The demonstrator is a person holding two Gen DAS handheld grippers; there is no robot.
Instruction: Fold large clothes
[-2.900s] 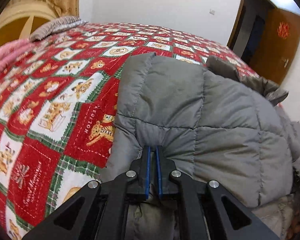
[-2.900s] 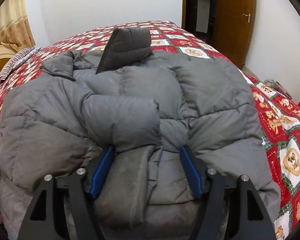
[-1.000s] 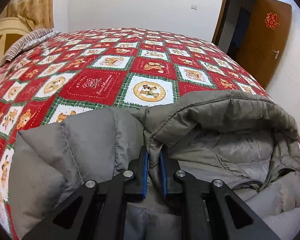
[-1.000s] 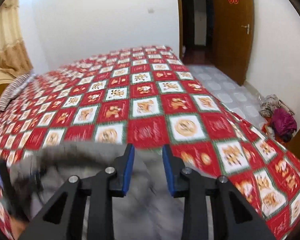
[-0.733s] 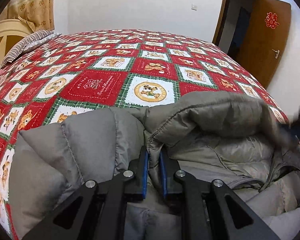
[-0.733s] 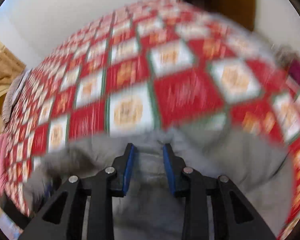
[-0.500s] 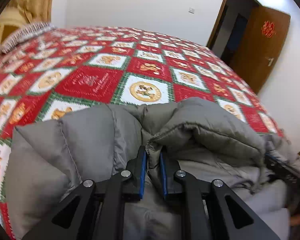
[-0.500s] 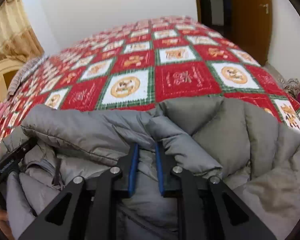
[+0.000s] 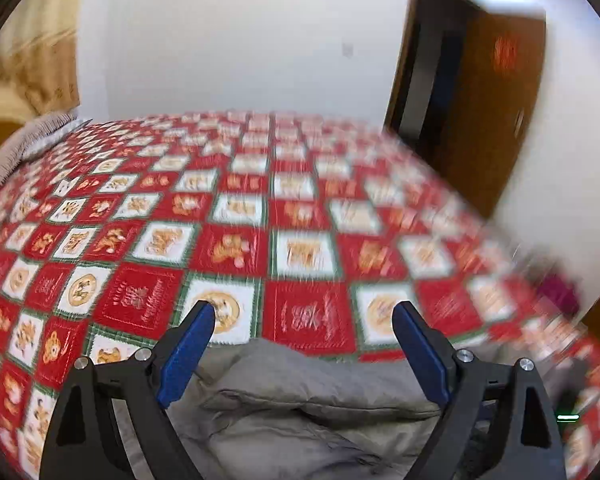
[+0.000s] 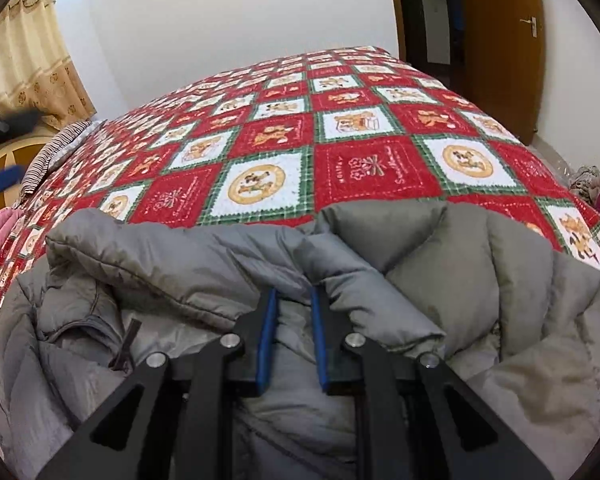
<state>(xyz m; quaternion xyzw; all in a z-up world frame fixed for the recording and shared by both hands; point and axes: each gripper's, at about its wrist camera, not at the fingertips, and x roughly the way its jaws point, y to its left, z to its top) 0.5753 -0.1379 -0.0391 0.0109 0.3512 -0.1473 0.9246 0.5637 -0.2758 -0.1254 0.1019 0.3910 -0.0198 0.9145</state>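
Note:
A grey padded jacket lies folded on the near part of the bed. In the right wrist view my right gripper is shut on a fold of its upper edge, blue pads pinching the fabric. In the left wrist view, which is blurred by motion, my left gripper is wide open and empty, raised above the jacket, whose top edge shows between and below the fingers.
The bed carries a red, white and green checked quilt with bear prints. A striped pillow lies at the far left. A brown door stands at the right. Clothes lie on the floor at the right.
My left gripper has let go of the jacket, opened wide and lifted away. My right gripper stays shut on the jacket's fold.

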